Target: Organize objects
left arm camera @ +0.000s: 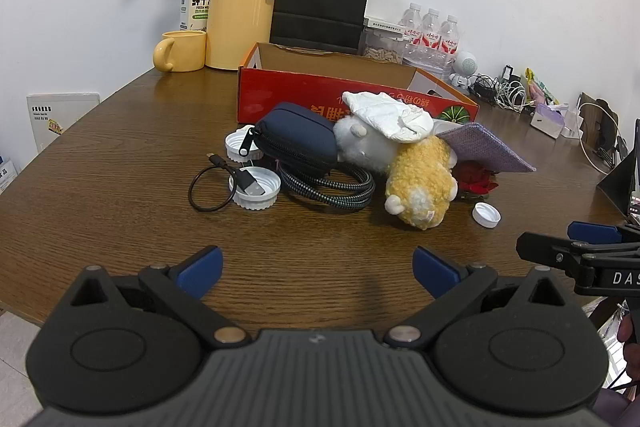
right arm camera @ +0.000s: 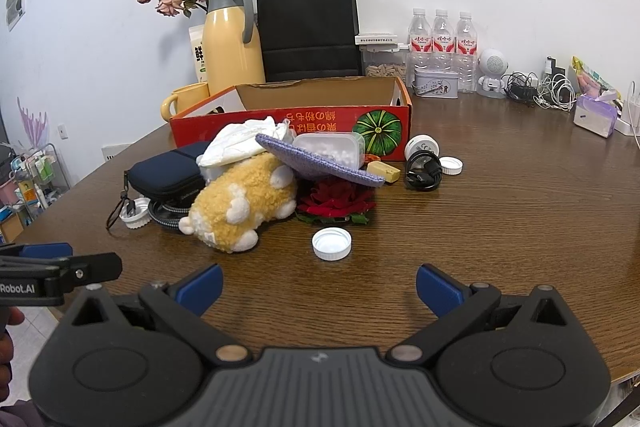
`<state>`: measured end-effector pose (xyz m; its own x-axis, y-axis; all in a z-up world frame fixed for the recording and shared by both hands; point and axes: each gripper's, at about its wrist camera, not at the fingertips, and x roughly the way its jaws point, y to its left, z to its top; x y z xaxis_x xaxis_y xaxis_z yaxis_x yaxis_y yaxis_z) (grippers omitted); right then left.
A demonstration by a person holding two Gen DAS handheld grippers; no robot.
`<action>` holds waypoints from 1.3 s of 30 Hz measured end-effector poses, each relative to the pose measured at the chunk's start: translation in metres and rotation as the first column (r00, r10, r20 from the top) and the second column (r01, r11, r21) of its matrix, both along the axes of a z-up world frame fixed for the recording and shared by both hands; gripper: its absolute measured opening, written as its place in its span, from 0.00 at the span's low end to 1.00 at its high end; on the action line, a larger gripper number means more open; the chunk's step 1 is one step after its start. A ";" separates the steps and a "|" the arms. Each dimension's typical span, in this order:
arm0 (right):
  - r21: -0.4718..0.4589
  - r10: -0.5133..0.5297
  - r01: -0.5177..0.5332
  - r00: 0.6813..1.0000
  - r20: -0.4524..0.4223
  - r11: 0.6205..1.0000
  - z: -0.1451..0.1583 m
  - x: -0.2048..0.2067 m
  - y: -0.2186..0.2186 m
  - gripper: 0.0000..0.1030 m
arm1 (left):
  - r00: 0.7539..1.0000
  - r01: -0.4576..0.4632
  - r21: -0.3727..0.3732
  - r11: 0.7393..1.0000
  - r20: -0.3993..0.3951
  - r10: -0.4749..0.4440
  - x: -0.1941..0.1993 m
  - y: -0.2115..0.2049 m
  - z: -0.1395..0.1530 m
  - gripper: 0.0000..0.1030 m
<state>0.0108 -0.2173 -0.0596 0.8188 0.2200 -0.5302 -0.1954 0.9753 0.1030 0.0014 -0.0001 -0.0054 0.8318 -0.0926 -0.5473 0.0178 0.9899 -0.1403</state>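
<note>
**A:** I have both tools hovering at the near edge of the table (right arm camera: pixel 520 211). My left gripper (left arm camera: pixel 318 269) is spread wide and holds nothing; my right gripper (right arm camera: pixel 319 289) is the same, wide and empty. The pile sits at twelve o'clock from both, just in front of the red box (right arm camera: pixel 280 119), which stands open behind it.

**B:** What worries you?

**A:** The stacking. The purple mat (right arm camera: pixel 320 159) leans across the yellow plush (right arm camera: pixel 244 203), and a clear tub (right arm camera: pixel 332 147) seems to rest behind or on it, I can't tell which. If I pull the plush first, I judge the mat and tub could slide onto the red flower (right arm camera: pixel 336 203). The braided cable (left arm camera: pixel 332 187) runs under the navy pouch (left arm camera: pixel 296 137), so lifting the pouch may drag it. The thin black cable (left arm camera: pixel 212 183) lies across a cap and could flip it.

**B:** Count for me.

**A:** Plush toys: two, the yellow one and a white one (left arm camera: pixel 360 143) under a crumpled white cloth (left arm camera: pixel 392 115). White caps (right arm camera: pixel 331 243): four that I can find, two at ten o'clock of the pile, one near me, one at two o'clock beside a coiled black lead (right arm camera: pixel 423 173). One pouch, one mat, one flower, one tub, one small yellow block (right arm camera: pixel 384 171).
</note>
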 end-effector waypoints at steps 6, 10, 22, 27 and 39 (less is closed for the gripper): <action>0.000 0.000 0.000 1.000 0.000 1.000 0.000 0.000 0.000 1.00 | 1.000 0.003 -0.001 1.000 0.000 -0.003 0.000 0.000 0.000 1.00; -0.001 0.000 0.000 1.000 -0.001 1.000 0.000 0.000 0.000 1.00 | 1.000 0.005 -0.001 1.000 0.000 -0.005 0.000 0.000 0.000 1.00; -0.001 -0.001 0.001 1.000 -0.001 1.000 0.000 0.000 0.001 1.00 | 1.000 0.017 -0.002 1.000 0.002 -0.017 0.000 0.000 0.000 1.00; -0.002 0.000 0.000 1.000 -0.003 1.000 0.000 0.001 0.000 1.00 | 1.000 0.024 -0.003 1.000 0.004 -0.024 -0.001 0.000 -0.001 1.00; -0.069 0.011 -0.012 1.000 -0.010 0.998 -0.018 0.034 -0.001 0.83 | 1.000 -0.019 0.008 1.000 0.006 0.019 0.026 0.011 -0.004 1.00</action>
